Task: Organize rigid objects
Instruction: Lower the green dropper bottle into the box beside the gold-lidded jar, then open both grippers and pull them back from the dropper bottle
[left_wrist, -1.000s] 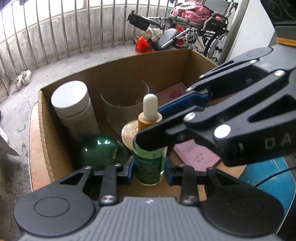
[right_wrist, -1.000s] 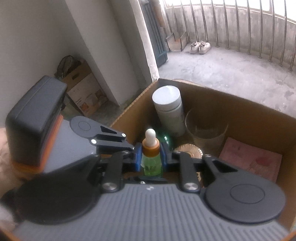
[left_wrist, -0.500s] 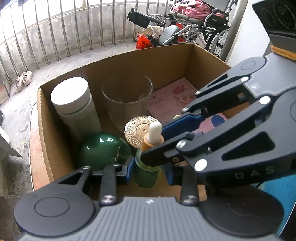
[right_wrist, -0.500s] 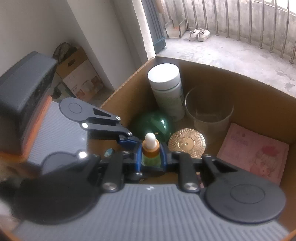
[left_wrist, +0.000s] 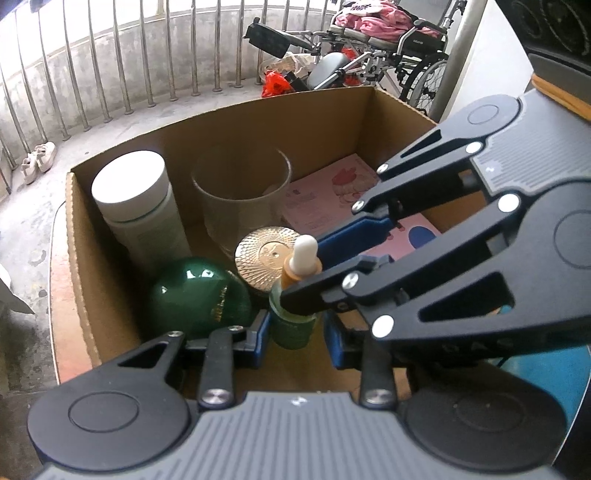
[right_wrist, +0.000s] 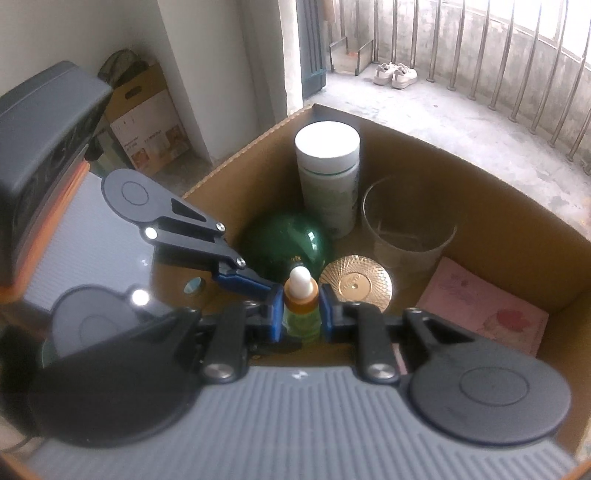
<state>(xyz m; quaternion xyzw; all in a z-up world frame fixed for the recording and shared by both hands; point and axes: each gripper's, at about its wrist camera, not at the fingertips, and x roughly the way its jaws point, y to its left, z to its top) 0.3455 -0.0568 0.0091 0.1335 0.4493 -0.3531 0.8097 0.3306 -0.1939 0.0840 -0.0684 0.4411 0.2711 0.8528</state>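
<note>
Bottle with dropper cap (right_wrist: 301, 295): upright, inside cardboard box (left_wrist: 332, 122), close to the near wall. Green glass body, orange collar, white rubber bulb. Contact between base and box floor: hidden, not determinable.

Right hand-held gripper (right_wrist: 301, 314): pressed together on the dropper bottle, blue pads (right_wrist: 275, 310) clamped on either side of the collar and upper body. Seen from the left wrist view entering from the right, angled downward into the box.

Left hand-held gripper (left_wrist: 295, 336): jaws closing, lower body of the same bottle between them. Narrow gap visible at the right-hand pad; firm pressure on the glass not seen. Positioned lower on the bottle than the right hand-held gripper.

Other box contents:
- Dark green sphere (left_wrist: 195, 291), just beside the bottle, toward the left wall.
- Gold patterned round lid (left_wrist: 266, 251), directly behind the bottle.
- Tall white-capped container (left_wrist: 129, 184), upright in the far left corner.
- Clear glass tumbler (left_wrist: 240, 199), upright beside that container.
- Pink printed card (left_wrist: 325, 195), flat on the floor at the right side.

Surroundings: concrete balcony floor, metal railing (left_wrist: 147, 55), pair of white shoes (left_wrist: 37, 162), wheelchair (left_wrist: 399, 44).
</note>
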